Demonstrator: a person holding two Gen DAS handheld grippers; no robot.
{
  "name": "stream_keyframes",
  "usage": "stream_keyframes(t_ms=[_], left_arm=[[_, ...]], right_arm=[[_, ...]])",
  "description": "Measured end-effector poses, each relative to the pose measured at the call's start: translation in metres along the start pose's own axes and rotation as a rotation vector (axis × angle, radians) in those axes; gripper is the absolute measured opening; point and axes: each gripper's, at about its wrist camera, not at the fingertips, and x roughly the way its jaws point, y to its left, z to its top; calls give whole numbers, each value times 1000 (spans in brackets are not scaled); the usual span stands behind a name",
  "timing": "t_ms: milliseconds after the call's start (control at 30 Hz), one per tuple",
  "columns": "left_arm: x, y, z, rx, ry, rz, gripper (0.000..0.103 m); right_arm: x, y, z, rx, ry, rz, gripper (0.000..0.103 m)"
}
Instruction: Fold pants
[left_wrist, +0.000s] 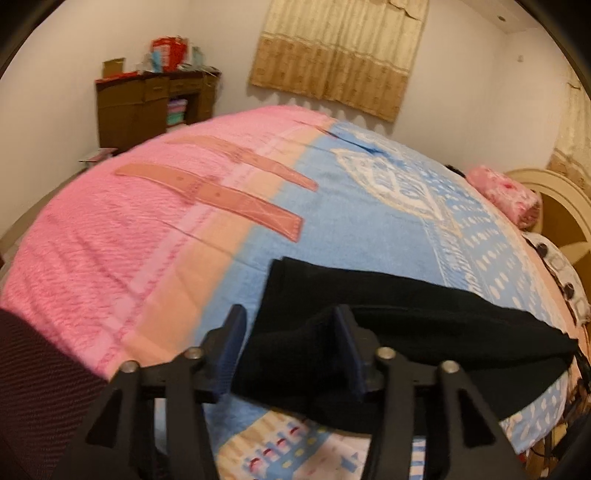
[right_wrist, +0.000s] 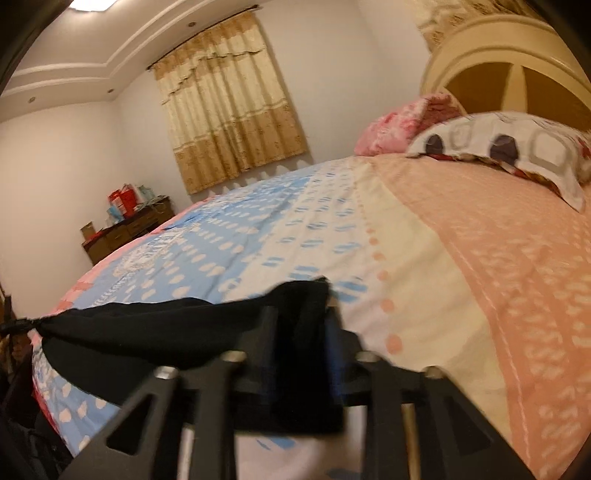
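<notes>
Left wrist view: the black pants (left_wrist: 388, 314) run as a long band from the left gripper (left_wrist: 291, 354) off to the jaws' right, stretched above the patterned bedspread (left_wrist: 147, 240). Its jaws stand wide apart, cloth draped between them and against the right finger; whether it is pinched I cannot tell.

Right wrist view: the pants (right_wrist: 159, 328) stretch leftward from the right gripper (right_wrist: 301, 339), whose jaws sit close together, clamped on the cloth's end.

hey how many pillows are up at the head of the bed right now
2. A pink pillow lies at the far side by the headboard; a white patterned pillow lies nearer, beside it and overlapping it. More could be hidden behind these.
</notes>
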Motion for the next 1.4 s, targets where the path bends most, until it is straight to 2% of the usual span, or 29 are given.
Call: stream_keyframes(t_ms=[33,200,333,400,467,567,667,767,833,900,1067,1133,1167,1267,1400], left_arm=[[-3,3,0,-10,-6,9,58],[-18,20,1,-69,-30,22,61],[-25,20,-1,-79,-27,8,61],[-25,12,-3,-62,-12,-4,61],[-24,-1,-5,-27,9,6,61],[-21,-18,-11,20,62,44,61],[-20,-26,-19,68,126,85,61],[-20,-21,-27,49,179,67,61],[-17,-13,-30,15,210,47,61],[-12,-4,-32,-38,248,-4,60],[-5,6,-36,-139,300,-117,60],[-1,7,-35,-154,309,-145,53],[2,8,-36,-158,319,-147,44],[9,7,-38,-170,337,-177,26],[7,1,-38,-136,329,-142,24]], right_arm=[[-4,-5,-2,21,-12,-6,56],[-29,-24,-10,108,-56,-53,58],[-48,-9,-5,116,-98,-82,58],[-49,19,7,89,-105,-52,58],[-40,62,19,17,-86,16,58],[-8,150,28,-173,-1,139,58],[25,229,20,-337,78,257,58],[55,292,3,-454,136,350,58],[72,323,-9,-530,167,372,58],[84,341,-16,-582,186,376,58],[100,355,-21,-616,215,376,58],[102,355,-22,-614,221,366,58],[104,353,-23,-613,231,357,58],[109,347,-26,-616,251,329,58],[110,346,-29,-620,261,323,58]])
